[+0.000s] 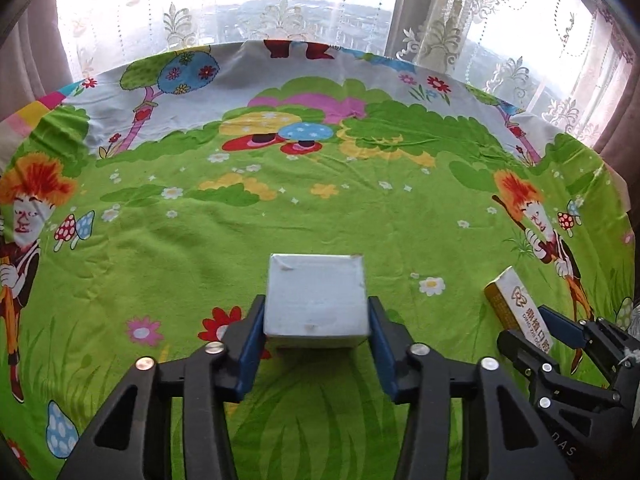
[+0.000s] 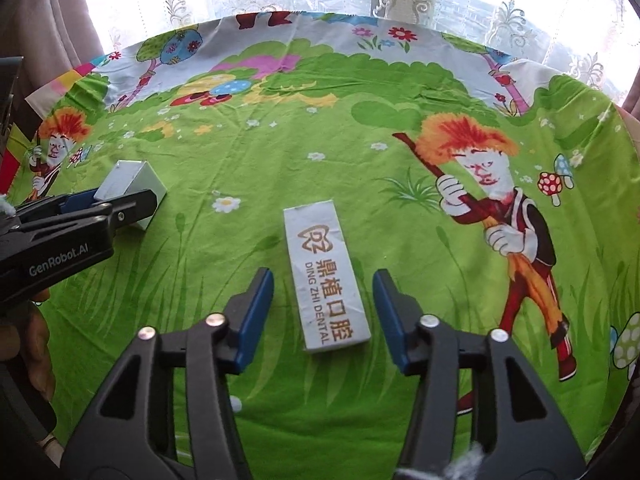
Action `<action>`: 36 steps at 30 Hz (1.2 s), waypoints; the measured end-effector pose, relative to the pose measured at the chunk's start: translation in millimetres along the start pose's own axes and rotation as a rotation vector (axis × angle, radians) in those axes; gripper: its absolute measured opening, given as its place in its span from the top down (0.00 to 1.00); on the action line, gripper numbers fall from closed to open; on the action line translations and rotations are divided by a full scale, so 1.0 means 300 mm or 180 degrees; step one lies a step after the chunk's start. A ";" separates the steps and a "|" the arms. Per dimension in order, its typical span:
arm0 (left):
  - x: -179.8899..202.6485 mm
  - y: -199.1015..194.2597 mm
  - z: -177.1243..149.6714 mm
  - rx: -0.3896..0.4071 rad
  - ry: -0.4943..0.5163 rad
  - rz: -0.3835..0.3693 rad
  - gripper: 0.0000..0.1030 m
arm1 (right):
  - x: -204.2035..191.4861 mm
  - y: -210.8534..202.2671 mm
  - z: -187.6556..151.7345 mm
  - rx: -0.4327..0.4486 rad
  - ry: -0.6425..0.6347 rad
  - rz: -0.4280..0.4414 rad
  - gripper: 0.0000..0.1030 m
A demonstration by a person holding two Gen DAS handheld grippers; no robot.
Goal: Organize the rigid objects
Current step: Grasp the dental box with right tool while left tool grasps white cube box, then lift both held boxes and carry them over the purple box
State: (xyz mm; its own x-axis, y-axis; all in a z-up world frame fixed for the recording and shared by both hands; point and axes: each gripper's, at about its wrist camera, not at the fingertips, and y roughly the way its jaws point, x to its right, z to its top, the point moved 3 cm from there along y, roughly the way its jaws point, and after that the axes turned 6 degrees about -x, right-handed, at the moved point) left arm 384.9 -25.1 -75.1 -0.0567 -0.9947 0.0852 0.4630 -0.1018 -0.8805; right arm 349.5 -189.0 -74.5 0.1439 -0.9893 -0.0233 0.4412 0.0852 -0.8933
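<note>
Nearest the left wrist camera, the left gripper (image 1: 316,320) is clamped on a white cube box (image 1: 316,300), one blue pad pressed to each side, the box held at the centre of that view, whether clear of the cloth or resting on it I cannot tell. Over at about 4 o'clock in the same view lies the dental carton (image 1: 516,304), a long white and gold box marked "DING ZHI DENTAL", flat on the worktop. In the right wrist view the right gripper (image 2: 323,312) has its jaws apart, one on either side of the carton's near end but touching neither side. The cube box appears there at 9 o'clock, well apart from the carton. Beneath everything spreads a green cartoon tablecloth (image 1: 200,232) with flowers and mushrooms, and lace curtains (image 1: 452,32) hang at 12 o'clock. By my judgement the step in hand is picking up both boxes; next the right jaws need to close squarely on the carton's long sides.
</note>
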 end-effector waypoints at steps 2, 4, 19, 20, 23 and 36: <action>0.003 0.002 -0.002 0.0020 0.0040 0.0019 0.55 | -0.003 0.004 0.000 0.0006 -0.0020 -0.0031 0.56; 0.007 -0.001 -0.004 0.0030 0.0062 0.0027 0.55 | -0.005 0.003 0.000 0.0001 -0.0028 -0.0020 0.64; 0.015 -0.252 -0.111 0.0396 0.0097 0.0108 0.55 | -0.041 -0.142 -0.068 0.0112 0.0066 0.0034 0.67; 0.011 -0.266 -0.122 0.0409 0.0079 0.0105 0.55 | -0.048 -0.159 -0.079 0.0121 0.0070 0.0047 0.67; 0.000 -0.323 -0.172 0.0463 0.0044 0.0151 0.55 | -0.069 -0.213 -0.118 0.0153 0.0077 0.0096 0.67; -0.063 -0.525 -0.440 0.0498 -0.0164 0.0270 0.55 | -0.212 -0.424 -0.261 0.0278 -0.0013 0.0400 0.67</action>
State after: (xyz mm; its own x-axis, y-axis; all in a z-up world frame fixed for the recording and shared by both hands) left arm 196.3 11.2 0.5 0.0319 -0.9986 0.0412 0.5964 -0.0140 -0.8026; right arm 214.9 -146.3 5.4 0.2065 -0.9697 -0.1304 0.4950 0.2185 -0.8410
